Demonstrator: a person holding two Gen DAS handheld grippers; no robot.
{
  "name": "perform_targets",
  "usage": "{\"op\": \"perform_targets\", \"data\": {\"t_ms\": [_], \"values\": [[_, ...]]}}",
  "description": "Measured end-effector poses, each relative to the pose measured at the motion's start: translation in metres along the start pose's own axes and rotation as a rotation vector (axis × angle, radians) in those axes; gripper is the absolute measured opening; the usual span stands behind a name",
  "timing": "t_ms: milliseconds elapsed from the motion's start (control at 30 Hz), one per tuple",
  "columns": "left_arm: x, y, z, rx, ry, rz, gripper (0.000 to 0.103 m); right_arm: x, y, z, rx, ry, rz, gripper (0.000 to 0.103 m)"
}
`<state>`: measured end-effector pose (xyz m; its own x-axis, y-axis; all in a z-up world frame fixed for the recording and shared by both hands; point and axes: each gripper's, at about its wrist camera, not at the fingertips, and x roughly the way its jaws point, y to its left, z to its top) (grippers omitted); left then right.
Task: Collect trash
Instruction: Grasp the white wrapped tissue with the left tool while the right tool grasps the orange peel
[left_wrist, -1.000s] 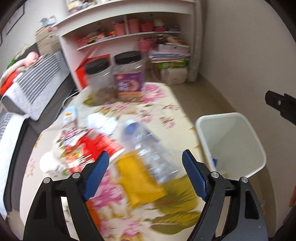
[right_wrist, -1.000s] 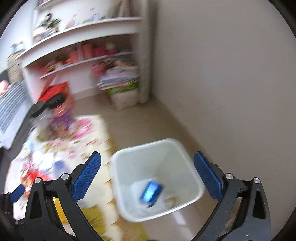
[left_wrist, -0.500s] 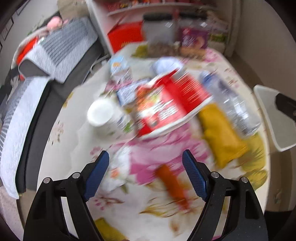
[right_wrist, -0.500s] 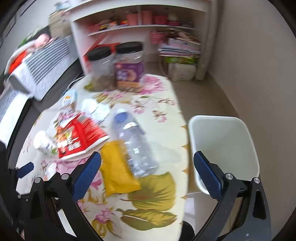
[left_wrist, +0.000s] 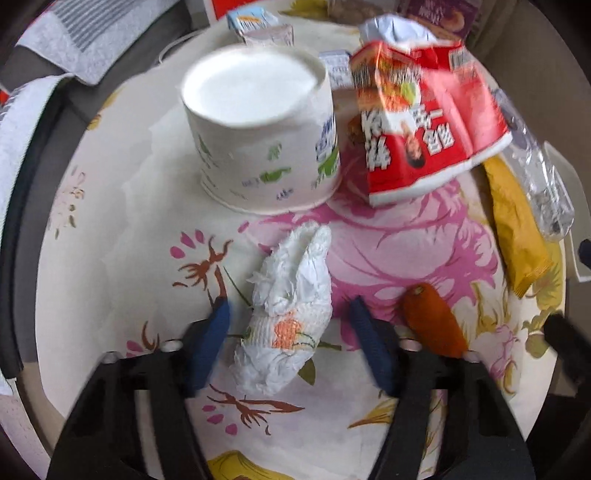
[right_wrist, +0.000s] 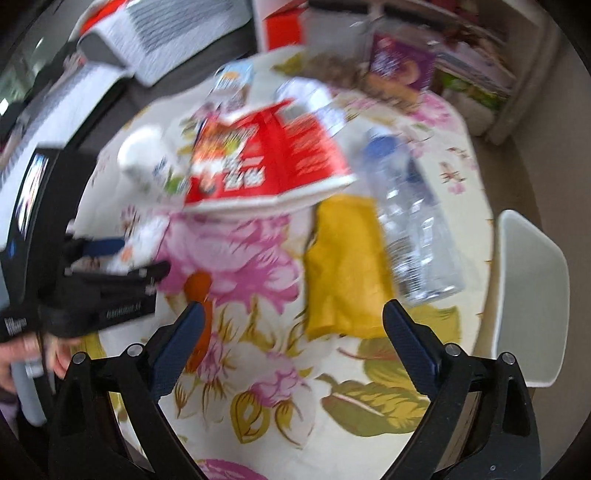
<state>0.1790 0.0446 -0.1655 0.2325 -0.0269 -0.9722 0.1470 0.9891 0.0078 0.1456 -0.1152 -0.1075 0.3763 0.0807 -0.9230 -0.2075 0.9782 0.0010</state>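
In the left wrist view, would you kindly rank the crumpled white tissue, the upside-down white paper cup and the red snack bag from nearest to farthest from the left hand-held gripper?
1. Crumpled white tissue: between the open fingers of the left hand-held gripper.
2. Upside-down white paper cup: ahead, slightly left.
3. Red snack bag: ahead, to the right, lying beside the cup.

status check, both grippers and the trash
Left gripper open, straddling the tissue. Right gripper open, empty, above the yellow packet. Cup just beyond the tissue, not blocking.

A crumpled white tissue (left_wrist: 291, 314) is flanked by bare floral tablecloth (left_wrist: 122, 258) leftward; an upturned white paper cup (left_wrist: 264, 136) blocks the far side, an orange wrapper (left_wrist: 434, 319) the right.
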Motion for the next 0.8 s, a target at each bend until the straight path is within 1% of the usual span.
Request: {"op": "perform_targets", "data": {"t_ms": [33,67,100,133,233,300,333,467,533,567,600,633,700,800], "values": [[-0.001,0.001,0.000,0.002,-0.008,-0.001,0.055,0.004,0.003,0.000,-0.016,0.013,0.005,0.091],[-0.002,0.002,-0.001,0.004,-0.014,0.000,0.045,0.006,0.007,-0.001,-0.032,0.025,0.013,0.091],[-0.004,0.003,-0.002,0.007,-0.020,-0.005,0.041,0.009,0.010,-0.002,-0.046,0.039,0.023,0.090],[-0.006,0.004,-0.002,0.008,-0.025,-0.010,0.041,0.013,0.014,-0.003,-0.057,0.055,0.037,0.089],[-0.009,0.011,-0.004,0.017,-0.031,-0.016,0.040,0.024,0.023,-0.006,-0.077,0.098,0.066,0.083],[-0.013,0.016,-0.008,0.020,-0.037,-0.025,0.040,0.034,0.032,-0.007,-0.096,0.134,0.084,0.075],[-0.016,0.018,-0.010,0.020,-0.038,-0.030,0.040,0.038,0.037,-0.007,-0.105,0.149,0.093,0.073],[-0.025,0.032,-0.021,0.009,-0.053,-0.034,0.040,0.051,0.052,-0.006,-0.119,0.189,0.121,0.058],[-0.028,0.039,-0.024,-0.006,-0.056,-0.042,0.040,0.055,0.058,-0.004,-0.134,0.188,0.107,0.058],[-0.029,0.043,-0.025,-0.012,-0.057,-0.045,0.040,0.055,0.062,-0.003,-0.149,0.178,0.094,0.054],[-0.031,0.045,-0.028,-0.018,-0.060,-0.045,0.040,0.055,0.064,-0.002,-0.153,0.174,0.094,0.040],[-0.032,0.047,-0.029,-0.020,-0.063,-0.044,0.040,0.056,0.066,-0.001,-0.149,0.174,0.097,0.035],[-0.034,0.051,-0.031,-0.023,-0.069,-0.045,0.040,0.056,0.067,0.001,-0.146,0.168,0.089,0.022],[-0.037,0.053,-0.032,-0.028,-0.075,-0.054,0.040,0.055,0.064,0.005,-0.131,0.166,0.095,0.020]]}}
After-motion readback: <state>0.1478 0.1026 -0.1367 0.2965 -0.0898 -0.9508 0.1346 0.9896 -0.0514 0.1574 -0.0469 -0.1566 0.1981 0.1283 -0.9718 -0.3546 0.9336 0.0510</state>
